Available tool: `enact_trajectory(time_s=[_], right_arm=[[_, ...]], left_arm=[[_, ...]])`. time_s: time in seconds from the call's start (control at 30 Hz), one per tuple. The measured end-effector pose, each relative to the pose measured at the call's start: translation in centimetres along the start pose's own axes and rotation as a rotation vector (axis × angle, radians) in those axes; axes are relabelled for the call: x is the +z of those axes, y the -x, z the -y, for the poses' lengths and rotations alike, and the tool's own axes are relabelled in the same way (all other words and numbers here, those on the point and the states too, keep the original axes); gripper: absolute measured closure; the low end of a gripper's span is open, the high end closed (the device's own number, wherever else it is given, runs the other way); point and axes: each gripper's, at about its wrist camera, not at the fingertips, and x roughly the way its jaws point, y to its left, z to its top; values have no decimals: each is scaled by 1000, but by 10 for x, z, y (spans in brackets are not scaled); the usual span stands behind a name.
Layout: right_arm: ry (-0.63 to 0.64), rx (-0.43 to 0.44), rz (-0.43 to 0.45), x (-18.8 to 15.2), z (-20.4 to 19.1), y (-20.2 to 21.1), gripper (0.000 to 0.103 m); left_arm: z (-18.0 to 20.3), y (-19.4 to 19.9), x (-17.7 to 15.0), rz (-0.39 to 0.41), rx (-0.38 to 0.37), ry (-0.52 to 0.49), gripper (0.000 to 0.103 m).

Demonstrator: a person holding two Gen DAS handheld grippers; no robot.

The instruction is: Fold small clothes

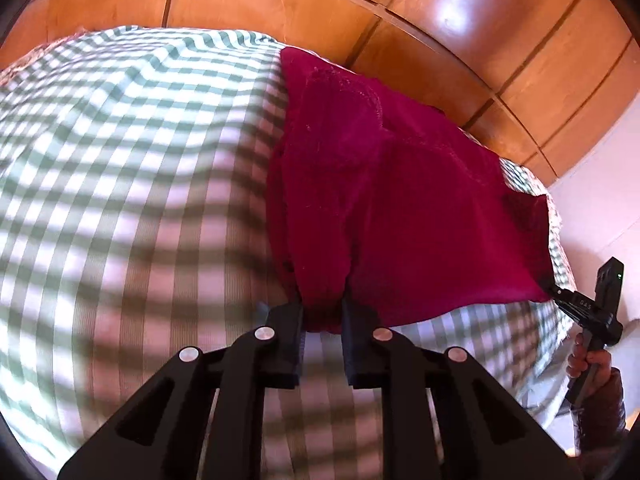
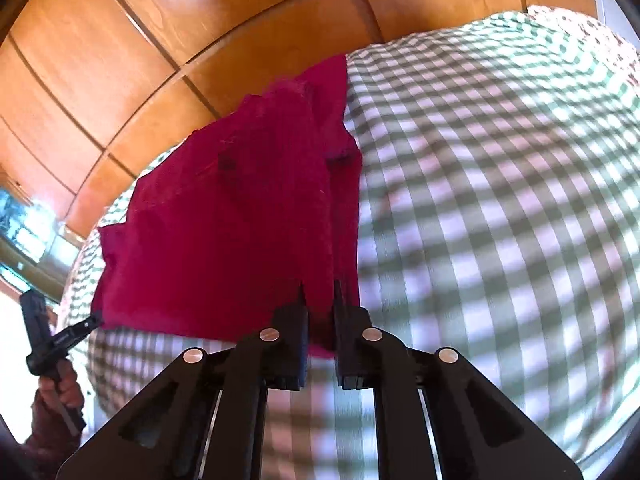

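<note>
Nearest the left wrist camera, the left gripper (image 1: 323,308) is pinched on a bunched corner of the red garment (image 1: 400,208), with cloth squeezed between its two pads. In the right wrist view the right gripper (image 2: 320,304) does the same at the opposite near corner of that garment (image 2: 224,224); its pads are pressed together on a fold of red fabric. Each view also catches the other tool at the far edge of the cloth: the right gripper appears at the lower right of the left view (image 1: 554,290), and a hand (image 1: 592,364) in a dark sleeve holds its handle.

Between the two grips the near edge of the garment is drawn out in a line and lifted a little, while the rest slopes away and lies on the checked bedspread (image 1: 132,168). The far part looks rumpled, with overlapping layers near its top. Beyond the bed stands a wall of wooden panels (image 1: 280,0).

As for progress, I judge the fold to be at an early stage: both corners are gripped, yet no neat folded shape shows. Carrying the near edge over, laying it down and smoothing appear still to come.
</note>
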Motion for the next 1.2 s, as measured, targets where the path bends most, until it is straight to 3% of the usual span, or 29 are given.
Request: enact_trajectory(time_s=[0.23,0.3,0.33,0.4,0.5,0.63,0.73,0.77,0.8,0.83,0.87,0.97,1.2], right_arm=[[26,-3,-87,-62,26,33,94],[48,0,-106,-71,27,41,94],[59,1,-107,-73,26,43,94],[72,-13,-76,-66,23,48,81],[82,-53,0,-47,21,48,42],[125,-94,60,-19,14,30,41],[155,-109,65,-4,11,10,41],[162,-113,67,-1,10,5,41],[168,-115,69,2,8,1,42],[168,-115,66,5,7,-4,54],[170,-103,56,6,6,-8,70],[212,-102,39,4,-4,-9,96],[235,-98,131,2,-18,41,97]], left_arm=[[0,36,-65,-85,-58,-4,88],[-1,42,-69,-84,-39,-10,80],[-2,43,-66,-70,-22,-10,75],[-3,42,-55,-42,3,-9,67],[0,37,-25,25,38,-16,65],[7,23,8,80,55,-42,47],[9,9,27,81,48,-37,49],[9,7,30,82,46,-34,60],[12,2,33,76,37,-33,69],[13,-2,35,61,27,-36,85],[18,-4,36,61,33,-43,91],[21,4,30,88,30,-75,96],[10,52,26,172,-41,-59,96]])
